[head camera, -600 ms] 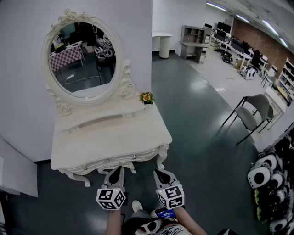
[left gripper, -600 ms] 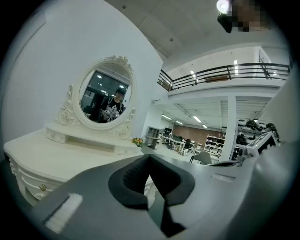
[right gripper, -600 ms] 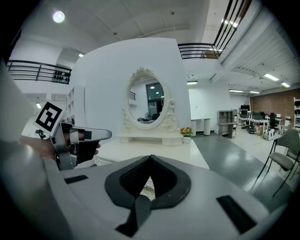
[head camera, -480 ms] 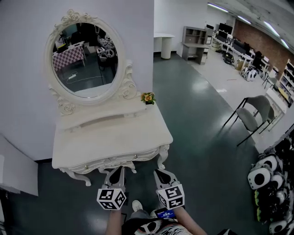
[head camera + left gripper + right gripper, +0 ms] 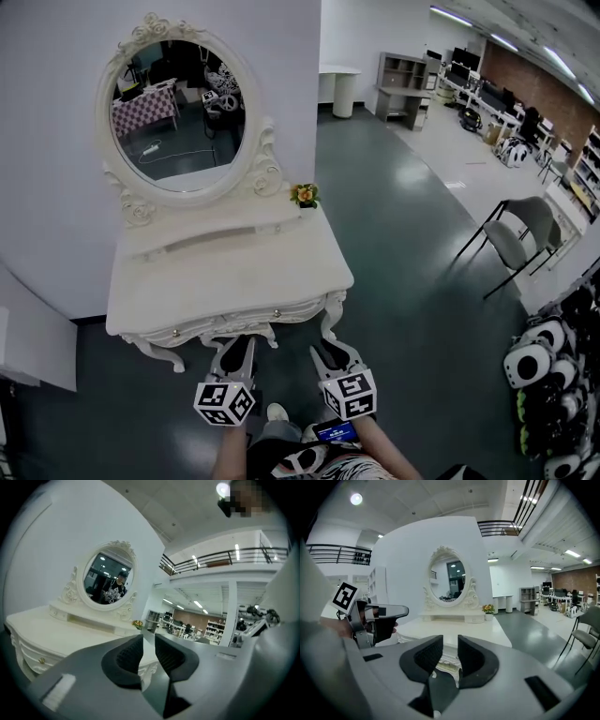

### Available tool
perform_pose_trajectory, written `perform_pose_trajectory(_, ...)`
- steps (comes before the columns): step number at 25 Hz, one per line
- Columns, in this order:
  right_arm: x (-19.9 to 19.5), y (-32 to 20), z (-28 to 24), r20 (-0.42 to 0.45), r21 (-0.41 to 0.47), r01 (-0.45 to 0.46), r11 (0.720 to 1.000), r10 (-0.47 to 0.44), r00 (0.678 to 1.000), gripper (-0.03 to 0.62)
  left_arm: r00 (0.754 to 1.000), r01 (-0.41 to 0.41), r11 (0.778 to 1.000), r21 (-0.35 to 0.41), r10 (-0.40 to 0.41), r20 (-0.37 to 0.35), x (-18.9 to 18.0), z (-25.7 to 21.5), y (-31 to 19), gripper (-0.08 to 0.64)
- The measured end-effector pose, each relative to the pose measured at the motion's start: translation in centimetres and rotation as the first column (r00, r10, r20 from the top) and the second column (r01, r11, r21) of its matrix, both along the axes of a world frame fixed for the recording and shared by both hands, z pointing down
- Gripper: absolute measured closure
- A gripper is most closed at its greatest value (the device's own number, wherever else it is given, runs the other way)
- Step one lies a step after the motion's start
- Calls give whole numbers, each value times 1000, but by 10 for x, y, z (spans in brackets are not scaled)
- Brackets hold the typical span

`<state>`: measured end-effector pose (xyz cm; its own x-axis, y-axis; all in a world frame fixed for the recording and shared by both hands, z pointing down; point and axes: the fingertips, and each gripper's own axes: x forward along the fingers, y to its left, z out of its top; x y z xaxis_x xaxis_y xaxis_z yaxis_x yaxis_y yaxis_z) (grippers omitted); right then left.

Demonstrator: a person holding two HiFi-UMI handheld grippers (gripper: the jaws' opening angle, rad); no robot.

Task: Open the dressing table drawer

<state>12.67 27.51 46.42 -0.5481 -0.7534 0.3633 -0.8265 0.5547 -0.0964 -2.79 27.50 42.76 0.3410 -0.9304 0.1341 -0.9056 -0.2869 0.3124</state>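
The white dressing table (image 5: 225, 272) with an oval mirror (image 5: 178, 112) stands against the wall. Its shut drawer front (image 5: 225, 324) runs under the front edge and carries two small gold knobs (image 5: 276, 312). My left gripper (image 5: 236, 345) and right gripper (image 5: 328, 351) hover side by side just in front of the drawer, pointing at it without touching. In the left gripper view the left gripper (image 5: 149, 644) is open and empty, with a knob (image 5: 41, 660) off to the left. The right gripper (image 5: 450, 653) is also open and empty, with the table's carved front edge (image 5: 445, 660) between and beyond its jaws.
A small pot of flowers (image 5: 304, 195) sits on the table's back right corner. A grey chair (image 5: 514, 234) stands to the right on the dark green floor (image 5: 403, 281). Black-and-white helmets (image 5: 544, 375) are stacked at the far right. A white board (image 5: 33, 347) leans at the left.
The head view has shifted a little, so the table sits slightly higher and further right. Both grippers stay in front of the drawer with their jaws unchanged.
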Motion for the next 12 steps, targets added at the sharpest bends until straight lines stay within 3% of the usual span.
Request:
perform_pose_trajectory(1,-1,-3,2,-4,-6,4,1000,-4,1000,477,999,3,1000,-6,-3,-37,-2,1,-3,474)
perform_pose_trajectory(3,0,-11,4,-11,-8,-6,1000,6,1000,474,999,9,1000,-30,-10,-49,-6,7,-10,468)
perform_pose_trajectory(10,-11,-78,21,-14,-18,-40,999,40,999,456,995,24,999,-48,-19,93,-23,29,-73,414)
perform_pose_trajectory(12,-19,-110,27,-23,-24,-48,999,47,999,456,995,30,998,-51,-25,98,-32,36,-104,414)
